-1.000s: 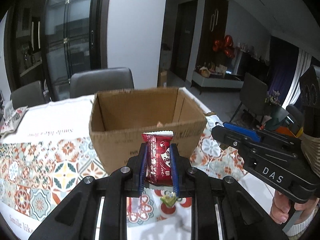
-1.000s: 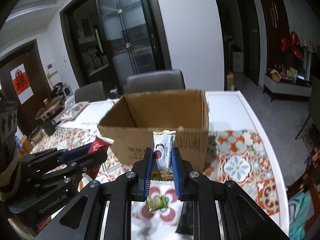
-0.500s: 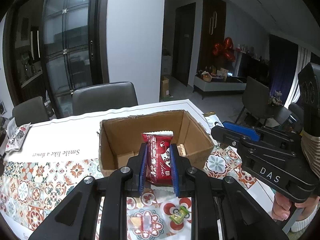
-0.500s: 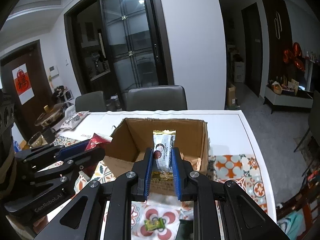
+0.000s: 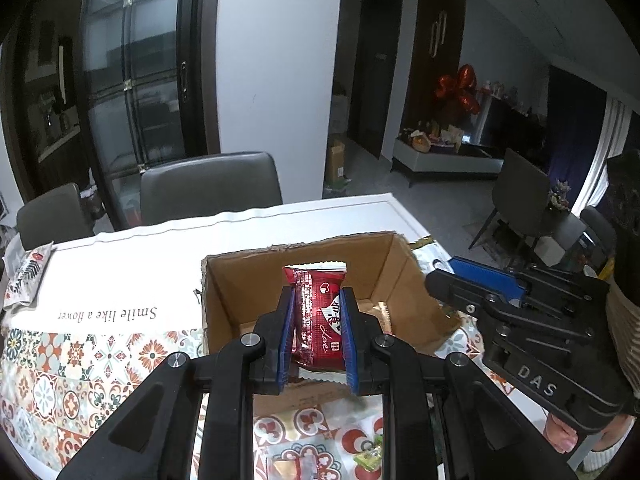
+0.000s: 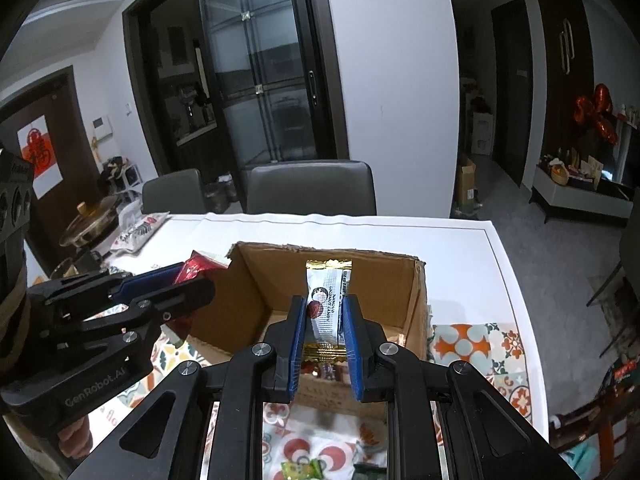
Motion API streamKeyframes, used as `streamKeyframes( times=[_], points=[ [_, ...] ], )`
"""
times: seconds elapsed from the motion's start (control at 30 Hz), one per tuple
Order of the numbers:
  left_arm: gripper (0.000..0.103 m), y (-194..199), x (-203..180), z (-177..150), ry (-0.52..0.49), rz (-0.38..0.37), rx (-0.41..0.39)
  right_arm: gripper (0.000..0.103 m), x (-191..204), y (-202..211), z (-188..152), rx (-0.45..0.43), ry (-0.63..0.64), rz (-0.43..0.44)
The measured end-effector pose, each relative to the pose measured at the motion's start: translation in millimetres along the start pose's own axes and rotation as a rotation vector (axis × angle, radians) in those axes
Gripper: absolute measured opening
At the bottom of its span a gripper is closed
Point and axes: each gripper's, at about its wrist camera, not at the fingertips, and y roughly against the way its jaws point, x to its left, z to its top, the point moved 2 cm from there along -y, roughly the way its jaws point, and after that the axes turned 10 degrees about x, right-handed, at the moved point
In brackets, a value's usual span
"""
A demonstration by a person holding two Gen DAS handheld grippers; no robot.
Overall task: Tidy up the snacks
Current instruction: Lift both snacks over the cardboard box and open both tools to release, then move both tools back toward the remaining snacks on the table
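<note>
Fingers (image 5: 286, 322) (blue-padded) on glossy packets (image 5: 320, 316)

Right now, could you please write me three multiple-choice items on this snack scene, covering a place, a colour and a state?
1. Where is the open brown cardboard box?
A on the patterned tablecloth
B on a chair
C on the floor

2. What colour is the snack packet in the left gripper?
A green
B red
C blue

3. How is the right gripper?
A wide open, empty
B shut on a white-and-gold snack stick
C out of sight

Answers: 1 A, the cloth lies under the box. 2 B, the wrapper is red. 3 B, the pads clamp the stick.
</note>
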Motion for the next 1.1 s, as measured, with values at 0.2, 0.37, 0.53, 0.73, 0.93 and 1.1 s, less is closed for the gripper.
streamKeyframes(
  times=[0.2, 0.37, 0.53, 0.73, 0.93, 1.1],
  points=[
    [0.022, -19.1, 4.7, 7.1, 0.006, 0.016, 0.038, 0.02, -5.2, -14.3, 5.1, 0.028, 0.002, -0.012],
    [0.034, -27.2, 3.7, 11.4, 0.006, 0.051, 0.049, 0.021, -10.2, -24.2, 8.2, 0.044, -0.008, -0.014],
    [0.041, -17.5, -0.2, 4.2, -0.012, 0.083, 0.023, 0.039, -12.7, -22.6, 3.1, 0.042, -0.011, -0.041],
    [0.043, 2.4, -12.7, -14.4, -0.049, 0.087, -0.025, 0.041, -14.5, -3.4, -18.2, 0.016, -0.037, -0.032],
    [0.045, 17.3, -25.5, -37.7, -0.092, 0.073, -0.057, 0.042, -13.2, 13.8, -42.7, -0.008, -0.042, -0.039],
    [0.046, 19.7, -38.5, -56.6, -0.145, 0.061, -0.053, 0.042, -12.4, 21.0, -62.9, 0.0, -0.06, -0.02]
  ],
)
